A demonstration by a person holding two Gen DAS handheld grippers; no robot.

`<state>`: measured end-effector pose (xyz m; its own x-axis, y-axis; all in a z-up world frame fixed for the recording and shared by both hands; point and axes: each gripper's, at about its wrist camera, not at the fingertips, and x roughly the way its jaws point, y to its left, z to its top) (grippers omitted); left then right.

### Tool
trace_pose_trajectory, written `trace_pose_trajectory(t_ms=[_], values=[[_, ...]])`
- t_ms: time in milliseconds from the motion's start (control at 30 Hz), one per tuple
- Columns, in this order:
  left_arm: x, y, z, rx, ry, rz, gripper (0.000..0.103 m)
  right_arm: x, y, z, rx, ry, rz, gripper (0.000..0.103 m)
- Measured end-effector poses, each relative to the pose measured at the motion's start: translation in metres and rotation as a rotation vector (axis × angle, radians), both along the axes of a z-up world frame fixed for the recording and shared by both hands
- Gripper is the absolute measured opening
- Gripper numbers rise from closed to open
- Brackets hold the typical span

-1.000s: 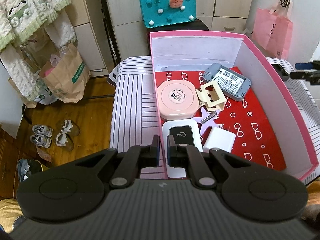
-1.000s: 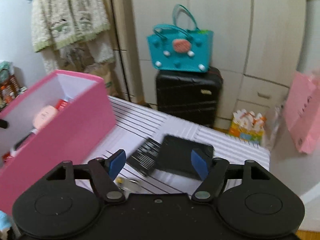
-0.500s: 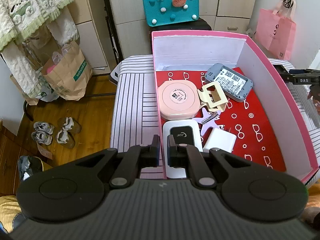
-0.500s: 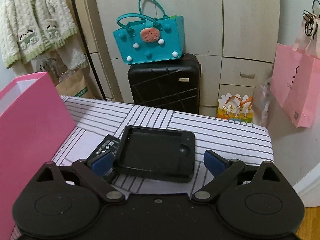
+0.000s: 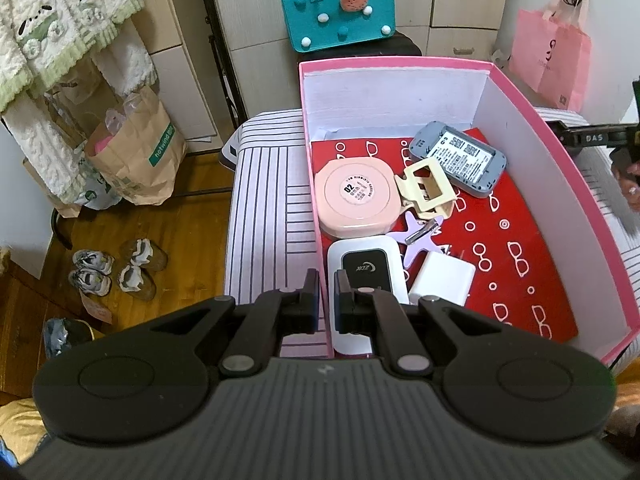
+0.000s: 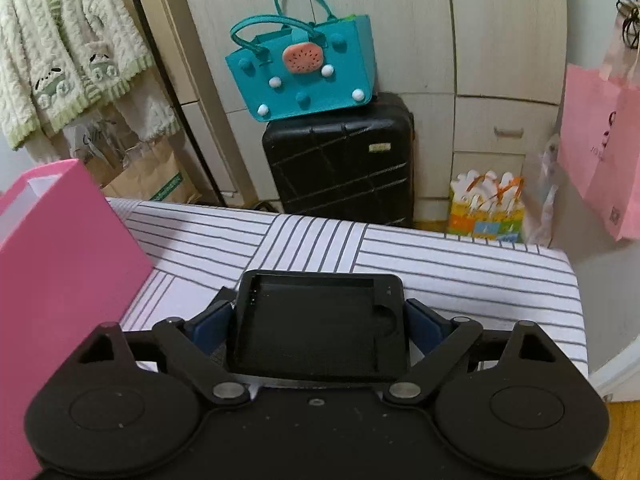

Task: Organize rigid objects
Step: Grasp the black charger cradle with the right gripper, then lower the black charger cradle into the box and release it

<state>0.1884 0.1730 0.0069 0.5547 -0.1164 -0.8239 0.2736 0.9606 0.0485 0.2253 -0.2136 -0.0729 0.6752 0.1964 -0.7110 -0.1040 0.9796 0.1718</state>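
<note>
1. The table point(image 6: 460, 264), under a white cloth with dark stripes, carries everything here.
2. The pink box point(image 5: 560, 168) stands open on the table, white inside with a red patterned floor; in the right wrist view its outer wall fills the left edge.
3. The left gripper point(image 5: 328, 294) has its jaws pressed together on the near left wall of the pink box, one finger outside and one inside.
4. The right gripper point(image 6: 320, 320) has its jaws spread wide and closing, with the black tray point(image 6: 320, 328) between the blue pads point(image 6: 212, 322); the pads look very close to the tray's sides, though contact is hard to judge from this angle.
5. The black tray lies flat on the table, hollow side up, just beside the pink box and outside it.
6. Inside the box, a round pink case point(image 5: 357, 200) sits against the left wall.
7. A grey device point(image 5: 458, 158) with a printed label lies toward the back right.
8. A white router point(image 5: 364, 268) lies near the front, partly behind the left gripper's inner finger.
9. A beige hair claw point(image 5: 426, 188) rests between the pink case and the grey device.
10. A white charger point(image 5: 442, 284) sits beside the router.
11. A lilac star clip point(image 5: 420, 236) lies between the claw and the charger.
</note>
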Motion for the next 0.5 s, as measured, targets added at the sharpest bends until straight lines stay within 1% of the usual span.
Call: trace_pose_trajectory(t_ms=[133,200,400,500], values=[[-0.004,-0.004,0.002,0.029,-0.012,-0.012,0.006,-0.014,0.006,0.012,-0.008,-0.017,0.026,0.094],[-0.007,-0.004,0.002,0.027,-0.018,-0.012,0.006,-0.022,0.011,0.021,-0.007,-0.032,0.040,0.094],[-0.007,-0.002,0.002,0.018,-0.013,-0.009,0.006,-0.054,0.036,0.064,-0.004,-0.098,0.132,0.094],[-0.009,-0.002,0.002,0.018,-0.012,-0.011,0.006,-0.071,0.054,0.087,-0.002,-0.125,0.202,0.094]])
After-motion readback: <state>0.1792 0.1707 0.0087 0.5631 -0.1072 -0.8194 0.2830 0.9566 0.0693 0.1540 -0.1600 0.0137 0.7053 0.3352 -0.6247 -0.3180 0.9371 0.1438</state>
